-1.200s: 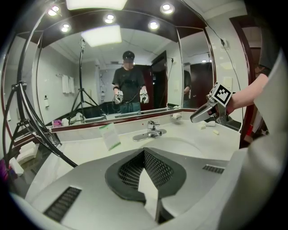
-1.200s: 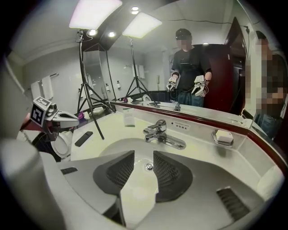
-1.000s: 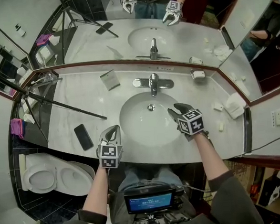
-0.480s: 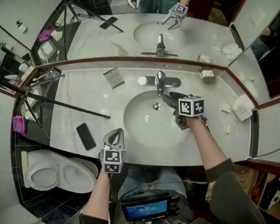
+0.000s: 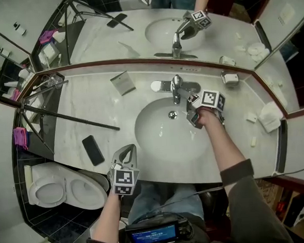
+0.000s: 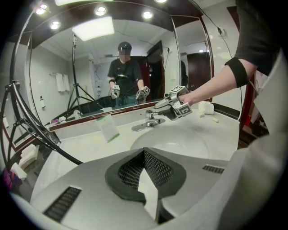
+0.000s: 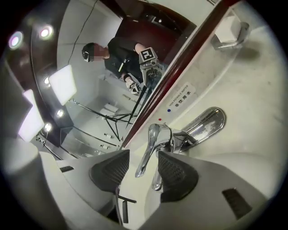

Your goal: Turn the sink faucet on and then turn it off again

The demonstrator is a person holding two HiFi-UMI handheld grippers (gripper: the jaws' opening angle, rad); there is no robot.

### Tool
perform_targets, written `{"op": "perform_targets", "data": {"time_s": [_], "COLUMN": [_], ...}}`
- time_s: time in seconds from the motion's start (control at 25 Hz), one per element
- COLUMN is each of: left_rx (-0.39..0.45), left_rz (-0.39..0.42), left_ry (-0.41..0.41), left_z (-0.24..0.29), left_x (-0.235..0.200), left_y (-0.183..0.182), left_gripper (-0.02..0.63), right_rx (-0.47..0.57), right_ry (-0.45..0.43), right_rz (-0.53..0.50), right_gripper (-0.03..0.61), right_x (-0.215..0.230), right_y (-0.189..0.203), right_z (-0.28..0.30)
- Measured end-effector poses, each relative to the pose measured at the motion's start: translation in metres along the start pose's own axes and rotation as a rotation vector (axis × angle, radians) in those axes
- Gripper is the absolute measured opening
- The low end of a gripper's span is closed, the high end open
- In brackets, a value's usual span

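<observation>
My right tongs [image 7: 143, 165], just opened wide, straddle the faucet lever [image 7: 148, 150]; I centre it, then close squarely before lifting. My left tongs [image 6: 145, 158] are clenched, empty.

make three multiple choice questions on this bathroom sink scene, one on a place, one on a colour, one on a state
1. Where does the black phone lie?
A. on the counter, left of the basin
B. inside the basin
C. on the toilet lid

2. What colour is the cloth at the far left of the head view?
A. yellow
B. pink-purple
C. green

3. How does the right gripper stand?
A. shut on the phone
B. shut and empty
C. open, with the faucet lever between its jaws

Answers:
1 A: the phone lies flat on the marble beside the bowl.
2 B: the cloth shows pink-purple against the dark tiles.
3 C: its jaws have just been opening, and the pads stand apart on either side of the lever.
</observation>
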State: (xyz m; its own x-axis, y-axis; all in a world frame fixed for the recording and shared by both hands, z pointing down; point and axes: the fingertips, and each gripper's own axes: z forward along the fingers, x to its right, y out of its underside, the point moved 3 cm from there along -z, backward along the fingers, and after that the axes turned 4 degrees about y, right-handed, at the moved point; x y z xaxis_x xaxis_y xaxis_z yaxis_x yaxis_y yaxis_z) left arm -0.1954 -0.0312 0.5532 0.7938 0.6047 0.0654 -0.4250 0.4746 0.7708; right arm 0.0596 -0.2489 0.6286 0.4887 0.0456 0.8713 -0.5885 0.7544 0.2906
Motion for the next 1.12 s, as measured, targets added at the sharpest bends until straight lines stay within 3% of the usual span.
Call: {"op": "perform_targets", "data": {"time_s": [0.24,0.4,0.52,1.12], "left_rx": [-0.014,-0.02,-0.033,-0.047], "left_rz": [-0.007,-0.011,-0.014,-0.012], "left_ry": [0.002,0.006,0.011,0.006], "left_z": [0.008,0.012,0.011,0.009], "left_x": [0.004,0.005,0.006,0.006], "left_y": [0.007,0.012,0.019,0.024], "left_gripper": [0.002,0.002,0.002,0.002], "right_rx": [-0.028,-0.051,-0.036,0.004], "right_ry": [-0.03,-0.009,-0.035,-0.021], "right_rz": [0.077,0.089,0.166,0.288], "right_gripper": [0.213,0.136,0.106,0.061], "right_x": [0.004,0.006,0.008,0.006], "right_y": [-0.008,-0.012,-0.013,-0.017], "right_z": [0.025,0.03,0.029,0.026]}}
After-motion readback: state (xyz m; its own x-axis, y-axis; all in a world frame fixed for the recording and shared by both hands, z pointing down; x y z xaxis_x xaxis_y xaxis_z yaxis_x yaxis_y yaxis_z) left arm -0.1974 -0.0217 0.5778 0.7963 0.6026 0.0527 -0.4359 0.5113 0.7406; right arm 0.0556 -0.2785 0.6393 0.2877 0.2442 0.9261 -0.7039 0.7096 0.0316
